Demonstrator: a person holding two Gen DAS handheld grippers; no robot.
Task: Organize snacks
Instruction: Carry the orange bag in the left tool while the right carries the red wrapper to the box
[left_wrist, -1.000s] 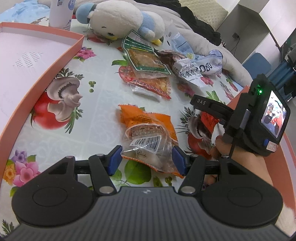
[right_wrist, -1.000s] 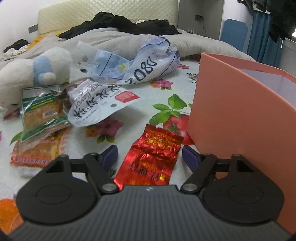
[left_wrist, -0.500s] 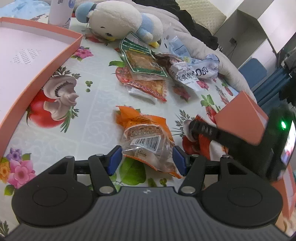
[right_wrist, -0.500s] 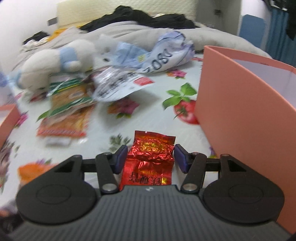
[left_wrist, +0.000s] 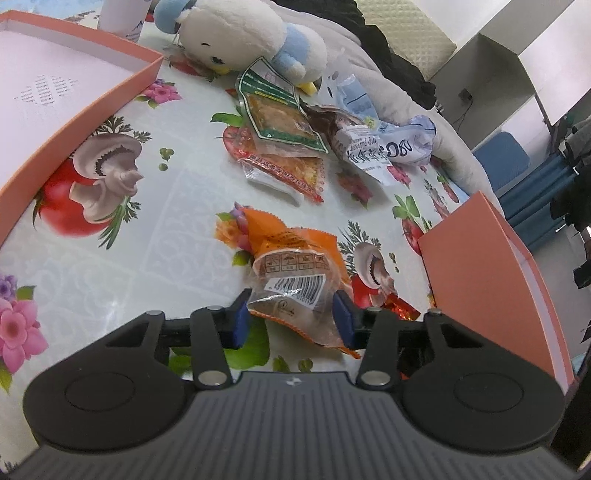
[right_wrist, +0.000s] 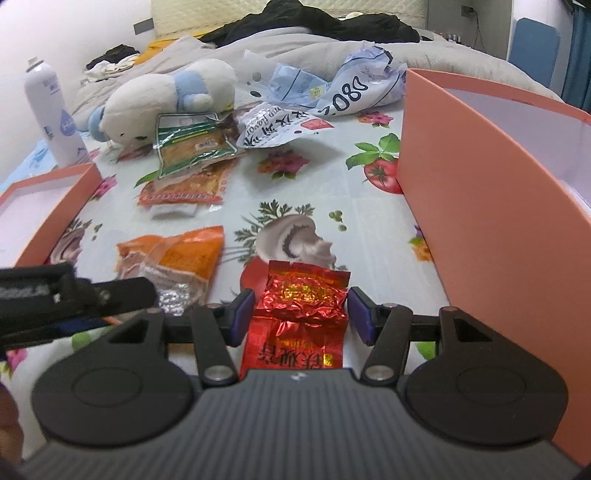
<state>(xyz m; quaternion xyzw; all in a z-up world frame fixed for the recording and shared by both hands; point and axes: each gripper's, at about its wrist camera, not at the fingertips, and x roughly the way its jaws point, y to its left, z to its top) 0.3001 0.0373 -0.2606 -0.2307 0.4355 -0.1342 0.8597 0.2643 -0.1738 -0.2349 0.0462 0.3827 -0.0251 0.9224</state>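
Observation:
My left gripper (left_wrist: 291, 319) has its jaws closed against the sides of an orange snack packet (left_wrist: 295, 284) lying on the patterned tablecloth. The same orange packet shows in the right wrist view (right_wrist: 177, 258), with the left gripper's finger (right_wrist: 122, 291) beside it. My right gripper (right_wrist: 301, 314) has its jaws around a red foil packet (right_wrist: 303, 310), the pads touching its edges. A corner of the red foil packet (left_wrist: 400, 308) shows in the left wrist view.
A shallow orange tray (left_wrist: 92, 107) lies at the left, and a tall orange box (right_wrist: 480, 229) stands at the right. Further back lie a green packet (left_wrist: 277, 110), a red packet (left_wrist: 288, 166), white bags (right_wrist: 284, 125), a plush toy (left_wrist: 240, 37) and a spray can (right_wrist: 51, 114).
The right gripper closed in on the red foil packet and moved back toward me, leaving the left wrist view. The left gripper's jaws narrowed on the orange packet.

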